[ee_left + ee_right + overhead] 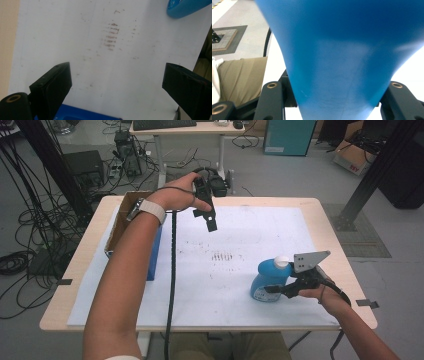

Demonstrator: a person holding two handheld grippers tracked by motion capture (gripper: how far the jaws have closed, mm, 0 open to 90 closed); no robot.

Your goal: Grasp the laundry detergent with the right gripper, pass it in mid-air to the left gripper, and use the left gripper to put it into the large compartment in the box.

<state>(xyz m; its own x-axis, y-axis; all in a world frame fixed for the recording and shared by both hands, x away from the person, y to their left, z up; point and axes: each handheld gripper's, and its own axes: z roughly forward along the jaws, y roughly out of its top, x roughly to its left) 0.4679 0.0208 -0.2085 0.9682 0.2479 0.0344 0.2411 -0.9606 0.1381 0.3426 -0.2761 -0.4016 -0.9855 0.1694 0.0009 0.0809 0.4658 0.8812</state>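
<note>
We see the right tongs (274,289) pinching the upright blue bottle (267,281) from its right, while the left tongs (211,222) hang spread, well apart, up-left.

Left gripper (212,224) held up over the table's far side, tilted down, jaws wide apart (nothing between them). Right gripper (272,289) low at the near right, level, jaws clamped, hand (322,290) behind it.

White mat (240,250) lies open across its middle; a blue bottle (267,280) blocks the near right, a cardboard box (122,217) the left edge.
</note>
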